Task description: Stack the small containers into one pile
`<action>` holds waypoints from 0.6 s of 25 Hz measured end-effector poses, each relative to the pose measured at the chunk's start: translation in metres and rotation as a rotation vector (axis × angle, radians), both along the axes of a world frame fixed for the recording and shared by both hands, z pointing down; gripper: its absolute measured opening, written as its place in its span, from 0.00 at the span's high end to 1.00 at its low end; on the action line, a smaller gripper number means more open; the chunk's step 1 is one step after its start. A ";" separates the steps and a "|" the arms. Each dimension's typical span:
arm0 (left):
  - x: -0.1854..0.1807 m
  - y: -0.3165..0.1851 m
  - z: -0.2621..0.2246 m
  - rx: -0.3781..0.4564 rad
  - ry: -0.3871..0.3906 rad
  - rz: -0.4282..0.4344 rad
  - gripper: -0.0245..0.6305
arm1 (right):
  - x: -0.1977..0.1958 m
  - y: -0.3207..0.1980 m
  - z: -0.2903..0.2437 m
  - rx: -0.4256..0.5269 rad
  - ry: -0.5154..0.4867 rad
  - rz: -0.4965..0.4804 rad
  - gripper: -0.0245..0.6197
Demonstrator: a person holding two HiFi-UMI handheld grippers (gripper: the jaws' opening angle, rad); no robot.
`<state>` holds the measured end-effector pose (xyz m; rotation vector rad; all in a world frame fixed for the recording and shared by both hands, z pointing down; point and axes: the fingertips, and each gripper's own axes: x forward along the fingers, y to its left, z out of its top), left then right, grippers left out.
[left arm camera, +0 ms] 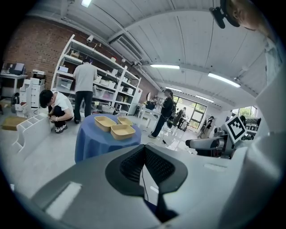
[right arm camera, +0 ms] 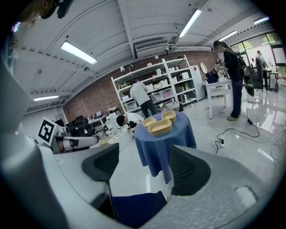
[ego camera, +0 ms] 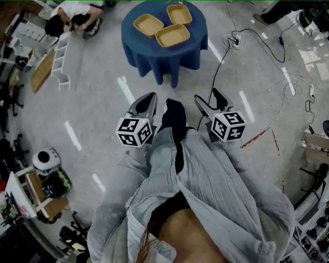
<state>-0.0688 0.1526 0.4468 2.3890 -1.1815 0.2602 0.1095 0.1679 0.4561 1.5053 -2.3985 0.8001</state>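
Three tan shallow containers sit apart on a round table with a blue cloth: one at the left, one at the back, one at the front. In the left gripper view they show as a small cluster; in the right gripper view the nearest one faces me. Both grippers hang well short of the table, above the floor. My left gripper has its pads together with nothing between them. My right gripper stands open and empty.
A person crouches by a white rack lying on the floor at the back left. Black cables and a power strip run over the floor right of the table. A white desk and shelving stand further off.
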 end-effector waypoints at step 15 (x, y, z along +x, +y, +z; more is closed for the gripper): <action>0.019 -0.017 -0.002 -0.024 -0.015 0.024 0.95 | 0.016 -0.016 0.004 -0.031 -0.023 0.016 0.43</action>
